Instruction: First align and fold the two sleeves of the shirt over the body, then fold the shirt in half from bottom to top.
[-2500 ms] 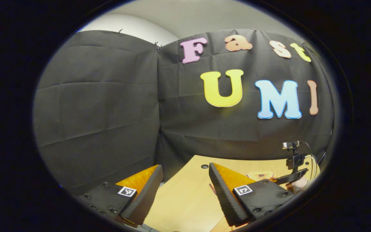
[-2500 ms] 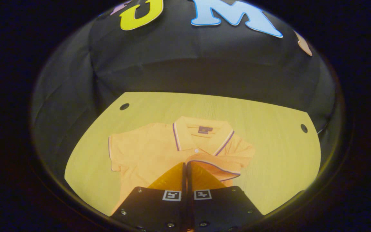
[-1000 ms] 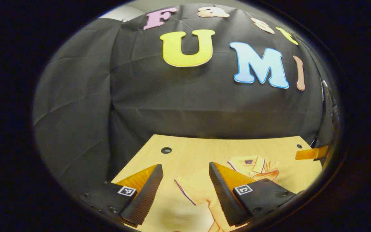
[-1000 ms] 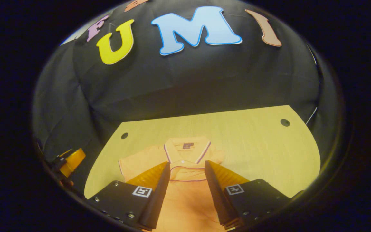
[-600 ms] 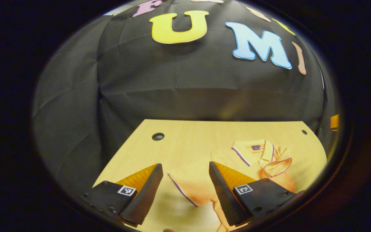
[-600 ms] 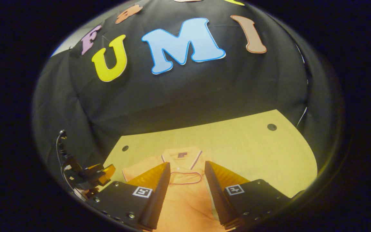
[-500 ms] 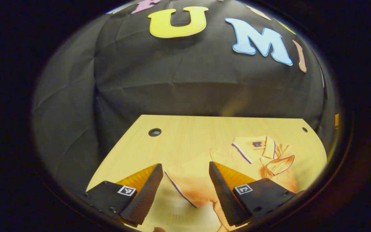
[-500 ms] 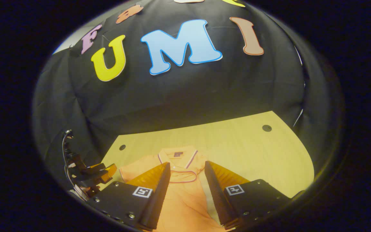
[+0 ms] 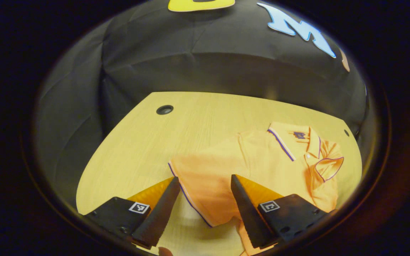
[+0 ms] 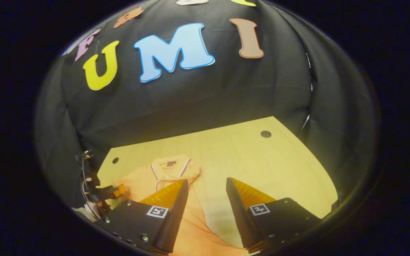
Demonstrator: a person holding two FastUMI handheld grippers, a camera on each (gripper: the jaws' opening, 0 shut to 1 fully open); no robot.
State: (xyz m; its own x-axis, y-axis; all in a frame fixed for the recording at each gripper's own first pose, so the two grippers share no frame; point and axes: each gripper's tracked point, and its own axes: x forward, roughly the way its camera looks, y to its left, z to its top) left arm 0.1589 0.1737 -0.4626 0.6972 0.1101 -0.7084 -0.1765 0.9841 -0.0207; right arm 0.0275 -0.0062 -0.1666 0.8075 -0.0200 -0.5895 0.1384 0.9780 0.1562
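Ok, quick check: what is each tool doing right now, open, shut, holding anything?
Left tool: open, empty, fingers straddling the shirt's unfolded sleeve.
Right tool: open, holding nothing.

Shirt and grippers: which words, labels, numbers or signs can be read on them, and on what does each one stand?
Nothing can be read.
Neck label inside the collar of the shirt: a dark patch, too small to read.
Markers on the left gripper: black-and-white square patterns, no letters or numbers.
Markers on the right gripper: the same kind of pattern.
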